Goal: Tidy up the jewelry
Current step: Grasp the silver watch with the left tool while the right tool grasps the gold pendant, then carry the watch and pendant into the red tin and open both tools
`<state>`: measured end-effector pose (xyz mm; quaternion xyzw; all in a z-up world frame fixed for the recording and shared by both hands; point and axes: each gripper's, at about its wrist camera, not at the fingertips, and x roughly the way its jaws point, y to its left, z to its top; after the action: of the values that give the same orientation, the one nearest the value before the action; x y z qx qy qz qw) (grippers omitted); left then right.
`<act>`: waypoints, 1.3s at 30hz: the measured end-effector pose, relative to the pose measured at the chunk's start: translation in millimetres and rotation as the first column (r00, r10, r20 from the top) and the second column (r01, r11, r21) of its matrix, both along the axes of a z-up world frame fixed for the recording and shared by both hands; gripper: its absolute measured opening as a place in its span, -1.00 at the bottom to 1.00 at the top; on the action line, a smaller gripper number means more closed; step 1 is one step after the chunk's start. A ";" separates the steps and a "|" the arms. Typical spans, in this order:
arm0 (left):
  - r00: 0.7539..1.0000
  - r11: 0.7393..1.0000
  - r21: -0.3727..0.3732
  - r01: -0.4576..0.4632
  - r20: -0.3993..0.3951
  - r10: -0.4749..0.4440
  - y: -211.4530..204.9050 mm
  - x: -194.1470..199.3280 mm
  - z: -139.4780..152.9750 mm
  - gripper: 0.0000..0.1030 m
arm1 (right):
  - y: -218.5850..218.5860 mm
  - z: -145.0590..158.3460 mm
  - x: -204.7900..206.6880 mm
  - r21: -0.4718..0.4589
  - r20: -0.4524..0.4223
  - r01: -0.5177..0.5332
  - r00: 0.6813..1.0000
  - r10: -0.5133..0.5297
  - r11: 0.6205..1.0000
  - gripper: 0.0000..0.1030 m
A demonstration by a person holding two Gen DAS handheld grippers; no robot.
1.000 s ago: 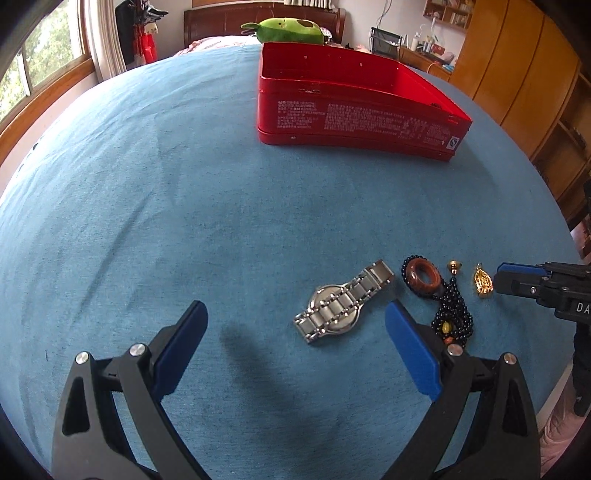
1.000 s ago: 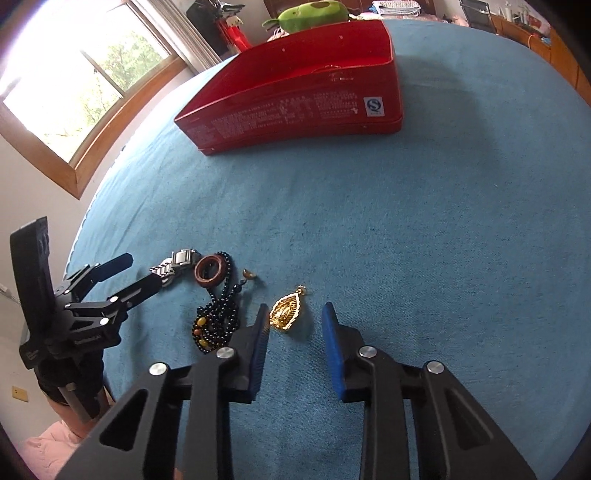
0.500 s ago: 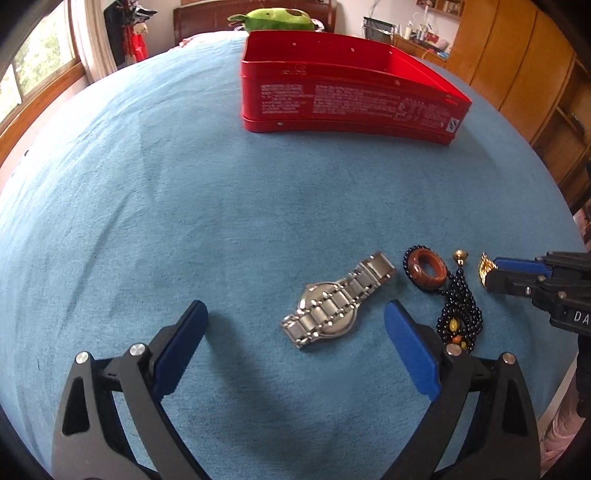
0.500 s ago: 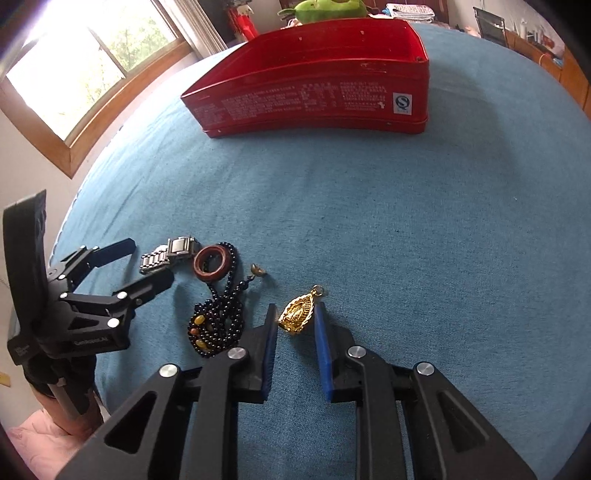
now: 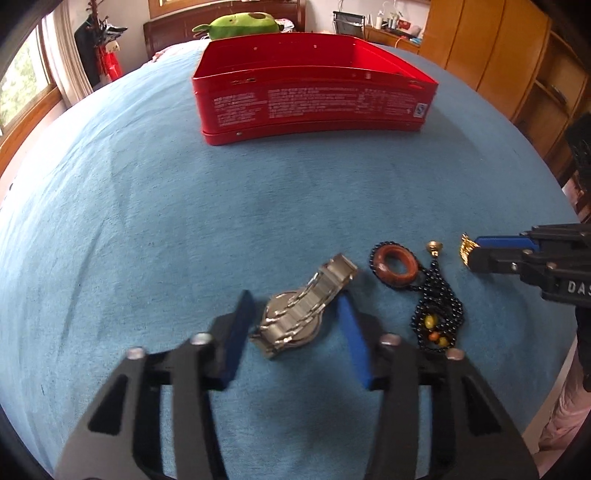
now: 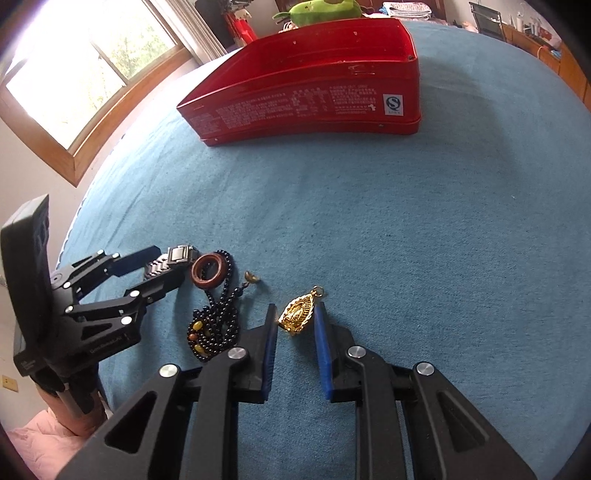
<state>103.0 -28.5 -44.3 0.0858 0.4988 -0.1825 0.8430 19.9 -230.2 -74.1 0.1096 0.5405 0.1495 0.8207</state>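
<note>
A silver metal watch [image 5: 301, 315] lies on the blue cloth between the pads of my left gripper [image 5: 295, 314], which is part closed around it with small gaps at the sides. A gold pendant [image 6: 297, 314] sits between the pads of my right gripper [image 6: 295, 317], which is narrowed around it, and the pads look close to touching. A black bead necklace with a brown ring [image 5: 395, 262] lies between the two; it also shows in the right wrist view [image 6: 216, 317]. The open red tin box [image 5: 310, 92] stands farther back.
A small gold bell-shaped piece [image 6: 252, 277] lies by the necklace. A green plush toy [image 5: 243, 26] and a bed headboard are behind the box. Wooden wardrobes [image 5: 498, 55] stand at the right. A window [image 6: 74, 74] is at the left. The cloth's edge is near my right gripper.
My left gripper has moved forward over the watch and narrowed around it. My right gripper has stayed around the gold pendant, with the pads slightly wider than half a second ago.
</note>
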 end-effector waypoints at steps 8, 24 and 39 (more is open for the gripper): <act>0.999 0.996 -0.077 -0.042 -0.038 0.039 6.6 -3.7 2.5 -0.42 | -2.2 0.9 0.3 0.000 -0.001 0.009 1.000 -0.009 1.000 -0.62; 0.995 0.965 -0.243 -0.102 -0.011 0.103 41.9 9.2 46.7 -0.42 | -4.8 27.9 7.7 0.033 0.066 0.014 0.998 -0.016 0.999 -0.62; 0.994 0.970 -0.223 -0.096 0.031 0.106 29.6 42.2 73.6 -0.42 | -14.9 62.2 33.8 0.029 0.127 0.036 0.991 -0.040 0.999 -0.62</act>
<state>145.2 1.1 29.2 -0.0301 0.4610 -0.1917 0.8659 53.6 -245.1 -12.0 0.1209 0.4826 0.1476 0.8548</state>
